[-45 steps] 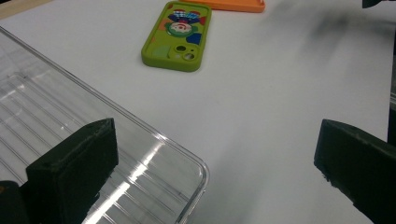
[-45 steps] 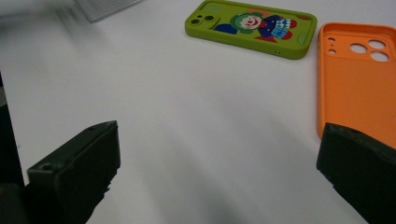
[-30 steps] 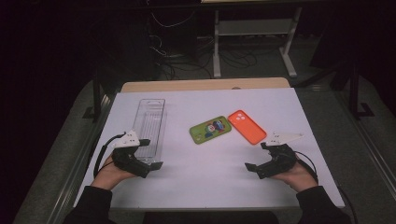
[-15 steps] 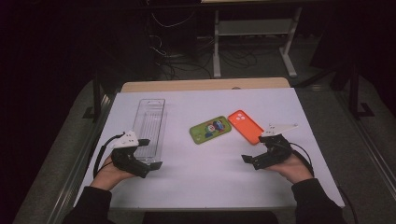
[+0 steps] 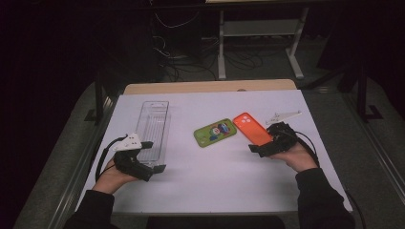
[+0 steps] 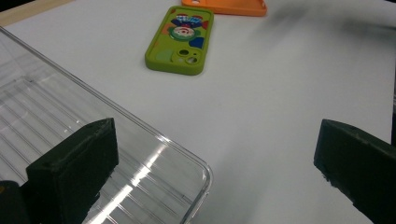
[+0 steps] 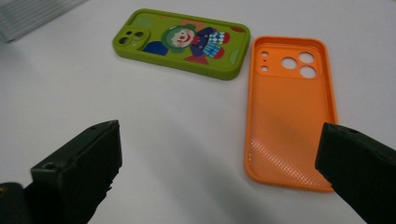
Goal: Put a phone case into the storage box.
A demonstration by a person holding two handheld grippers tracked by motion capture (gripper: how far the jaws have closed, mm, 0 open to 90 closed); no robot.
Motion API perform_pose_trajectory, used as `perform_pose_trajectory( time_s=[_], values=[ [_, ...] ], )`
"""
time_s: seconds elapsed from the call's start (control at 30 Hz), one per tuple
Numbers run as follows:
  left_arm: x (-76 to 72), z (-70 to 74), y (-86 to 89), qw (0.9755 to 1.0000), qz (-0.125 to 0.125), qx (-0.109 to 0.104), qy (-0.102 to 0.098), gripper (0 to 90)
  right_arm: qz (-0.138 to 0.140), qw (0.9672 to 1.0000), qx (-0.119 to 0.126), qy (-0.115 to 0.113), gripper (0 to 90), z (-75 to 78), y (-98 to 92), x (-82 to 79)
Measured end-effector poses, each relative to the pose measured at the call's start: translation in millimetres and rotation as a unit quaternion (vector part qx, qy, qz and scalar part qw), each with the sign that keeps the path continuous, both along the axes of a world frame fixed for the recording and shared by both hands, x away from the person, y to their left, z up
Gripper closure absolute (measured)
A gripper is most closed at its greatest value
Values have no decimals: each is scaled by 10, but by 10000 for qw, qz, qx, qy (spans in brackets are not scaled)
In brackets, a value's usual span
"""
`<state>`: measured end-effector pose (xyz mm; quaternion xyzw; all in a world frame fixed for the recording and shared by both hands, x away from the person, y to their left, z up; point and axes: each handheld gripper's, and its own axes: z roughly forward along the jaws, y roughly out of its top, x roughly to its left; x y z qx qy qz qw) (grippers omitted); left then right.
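An orange phone case (image 5: 251,128) (image 7: 289,107) lies inside-up at the table's middle right, and a green case with a clown picture (image 5: 215,132) (image 7: 182,39) (image 6: 180,39) lies to its left. My right gripper (image 5: 256,148) (image 7: 219,172) is open, low over the table just before the orange case's near end, nothing between its jaws. My left gripper (image 5: 154,156) (image 6: 210,163) is open at the near end of a clear plastic tray (image 5: 154,126) (image 6: 56,121), one jaw over the tray's corner.
A white sheet (image 5: 215,186) covers the table, with a wooden strip (image 5: 210,87) along its far edge. Behind the table stand a metal frame (image 5: 258,33) and loose cables on a dark floor.
My right gripper has moved forward and left, from the near right of the table up to the orange case's near end. The left gripper has barely moved.
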<state>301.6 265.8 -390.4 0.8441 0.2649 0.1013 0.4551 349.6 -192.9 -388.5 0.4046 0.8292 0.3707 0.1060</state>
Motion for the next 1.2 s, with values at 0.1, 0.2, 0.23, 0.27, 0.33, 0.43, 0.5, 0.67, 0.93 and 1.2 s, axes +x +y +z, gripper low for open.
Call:
perform_pose_trajectory(
  time_s=[0.1, 0.2, 0.23, 0.27, 0.33, 0.43, 0.5, 0.67, 0.93, 1.2],
  values=[
    [-7, -3, -12, 10000, -14, 48, 24, 0, -36, 10000, -58, 53, 0, 3, -1, 61],
    [-12, 9, -13, 10000, -42, 87, 18, 0, -77, 9999, -85, 29, 0, 32, -2, 118],
    [-9, 6, -15, 10000, -56, 68, -13, 0, -87, 9999, -92, -4, 0, 45, -5, 138],
    [-6, 5, -17, 10000, -56, 42, -52, 0, -109, 9999, -78, -25, 0, 55, -4, 154],
    [-9, 2, -22, 10000, -28, -2, -37, 0, -117, 9999, -93, -55, 0, 81, -6, 196],
    [-11, 4, -22, 10000, -21, -24, -40, 0, -172, 9998, -78, -119, 0, 121, -14, 256],
    [-11, 3, -22, 10000, -21, -15, -41, 0, -217, 9997, -64, -111, 0, 147, -16, 308],
    [-14, 5, -16, 10000, -2, -22, -36, 0, -338, 9993, -86, -133, 0, 207, -44, 435],
    [-17, 5, -12, 10000, -9, -27, -40, 0, -450, 9987, 38, -222, 0, 314, -74, 610],
    [-19, 5, -4, 10000, 2, -63, -58, 0, -563, 9981, 25, -248, 0, 372, -38, 776]
  ],
)
